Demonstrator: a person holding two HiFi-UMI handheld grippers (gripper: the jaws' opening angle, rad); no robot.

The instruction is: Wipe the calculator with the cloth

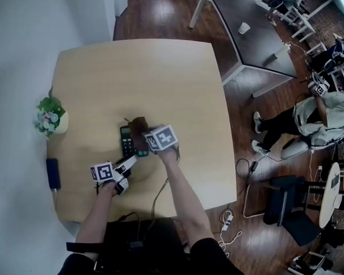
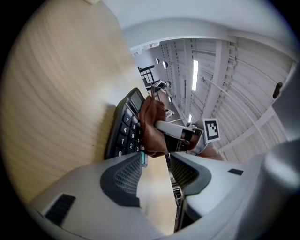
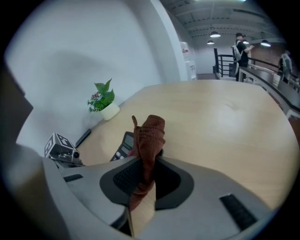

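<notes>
A black calculator (image 1: 125, 141) lies on the light wooden table (image 1: 163, 77), its display at the far end. My right gripper (image 1: 143, 141) is shut on a bunched brown cloth (image 1: 140, 126) and holds it down on the calculator's right side. In the right gripper view the cloth (image 3: 150, 133) stands up between the jaws of the right gripper (image 3: 147, 164), with the calculator (image 3: 123, 145) just behind. My left gripper (image 1: 131, 161) lies low at the calculator's near end. In its own view the left gripper (image 2: 156, 161) has its jaws apart with only table between them. The calculator (image 2: 125, 129) reaches one jaw's tip.
A small potted plant (image 1: 50, 117) stands at the table's left edge, and a dark flat object (image 1: 52, 173) lies near the left front corner. A cable runs off the front edge. To the right are another table, chairs and a seated person.
</notes>
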